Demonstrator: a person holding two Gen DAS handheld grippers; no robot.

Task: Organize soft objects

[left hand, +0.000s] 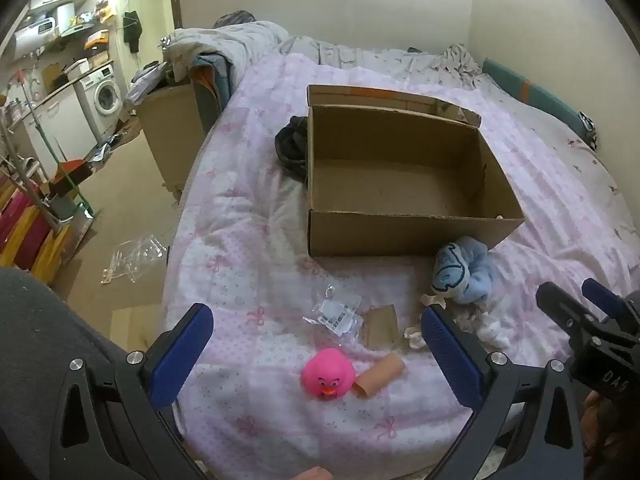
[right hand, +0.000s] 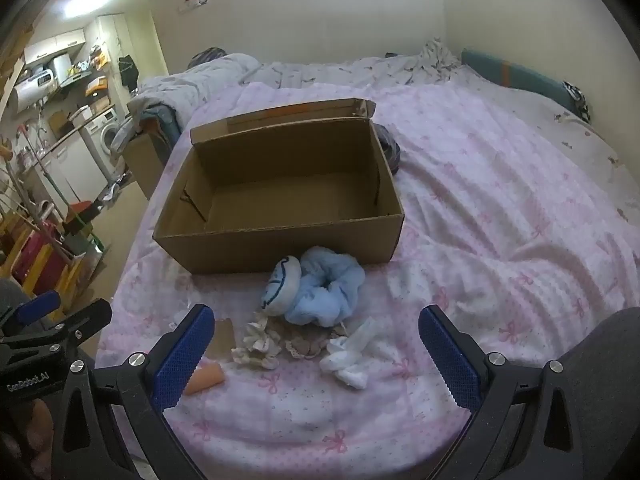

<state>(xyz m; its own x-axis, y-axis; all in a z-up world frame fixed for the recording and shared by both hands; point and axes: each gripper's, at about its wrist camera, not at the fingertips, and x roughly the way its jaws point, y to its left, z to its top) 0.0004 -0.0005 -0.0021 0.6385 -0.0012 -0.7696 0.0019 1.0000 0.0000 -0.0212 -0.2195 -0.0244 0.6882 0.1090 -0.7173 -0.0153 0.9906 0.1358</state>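
Note:
An open cardboard box [left hand: 404,236] [right hand: 280,246] stands empty on the pink bed cover. In front of it lies a blue fluffy soft toy [right hand: 320,292] [left hand: 464,272], with a cream lace piece [right hand: 260,344] and a white cloth [right hand: 348,356] nearer me. A pink rubber duck [left hand: 328,374] and a beige tube [left hand: 378,372] [right hand: 204,376] lie close to my left gripper [left hand: 316,348], which is open and empty above them. My right gripper [right hand: 316,348] is open and empty, just short of the cloths. It also shows in the left wrist view [left hand: 576,300].
A dark garment [left hand: 292,146] [right hand: 388,148] lies beside the box. A clear plastic bag [left hand: 336,314] and a cardboard scrap [left hand: 382,326] lie on the cover. The bed's left edge drops to a floor with clutter [left hand: 132,256]. Crumpled bedding [left hand: 240,40] lies at the far end.

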